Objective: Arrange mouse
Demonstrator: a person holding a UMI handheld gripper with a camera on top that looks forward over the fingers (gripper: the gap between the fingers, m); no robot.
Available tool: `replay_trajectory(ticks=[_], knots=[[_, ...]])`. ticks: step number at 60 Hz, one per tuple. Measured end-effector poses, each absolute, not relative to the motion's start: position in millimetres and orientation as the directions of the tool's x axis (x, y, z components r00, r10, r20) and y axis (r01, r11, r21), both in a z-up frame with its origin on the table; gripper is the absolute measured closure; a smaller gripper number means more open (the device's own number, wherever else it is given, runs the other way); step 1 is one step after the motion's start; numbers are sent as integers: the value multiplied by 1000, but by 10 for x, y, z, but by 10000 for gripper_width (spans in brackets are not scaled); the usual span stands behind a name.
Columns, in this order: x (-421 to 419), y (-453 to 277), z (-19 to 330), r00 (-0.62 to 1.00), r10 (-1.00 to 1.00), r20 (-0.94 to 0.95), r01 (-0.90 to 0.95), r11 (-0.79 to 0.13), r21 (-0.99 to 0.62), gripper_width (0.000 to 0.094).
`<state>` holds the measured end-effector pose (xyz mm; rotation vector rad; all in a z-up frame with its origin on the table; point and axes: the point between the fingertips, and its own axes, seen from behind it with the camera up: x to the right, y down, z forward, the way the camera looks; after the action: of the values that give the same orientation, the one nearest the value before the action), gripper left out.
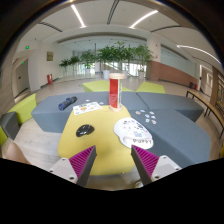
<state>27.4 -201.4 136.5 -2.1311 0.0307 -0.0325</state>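
The gripper (114, 165) hung above the near end of a long table, its two fingers spread apart with nothing between them. The magenta pads (145, 160) on their inner faces stood clear of each other, and only bare tabletop showed in the gap.

The table was built of coloured sections. The fingers hovered over a yellow section (100, 132), with grey-blue sections (185, 135) running off to either side and beyond. On the yellow surface, ahead of the left finger and well apart from it, lay a small dark mouse (86, 130), resting flat on its own. Ahead of the right finger, just beside the yellow section's far right edge, sat a round white mouse pad (132, 130) with a dark pattern printed on it; I could not make out what the pattern was. The mouse and the pad lay near each other but did not touch.

Further back stood a tall red and white can (114, 90), upright. A white printed sheet (88, 108) lay to its left, and another dark object (67, 102), perhaps a second mouse, rested on the grey-blue section beyond that. Green potted plants (110, 52) lined the far end of the hall under strip ceiling lights (78, 15).
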Motion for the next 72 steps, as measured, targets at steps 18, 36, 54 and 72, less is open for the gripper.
replay_trajectory(ticks=[18, 36, 54, 72], knots=[[158, -1623, 994, 999, 33, 14, 30, -562, -827, 162], [-893, -813, 232, 980, 191, -59, 72, -611, -788, 163], [-1174, -13, -106, 989, 144, -32, 68, -642, -764, 138], [-1318, 483, -136, 995, 91, -39, 29, -648, -761, 148]])
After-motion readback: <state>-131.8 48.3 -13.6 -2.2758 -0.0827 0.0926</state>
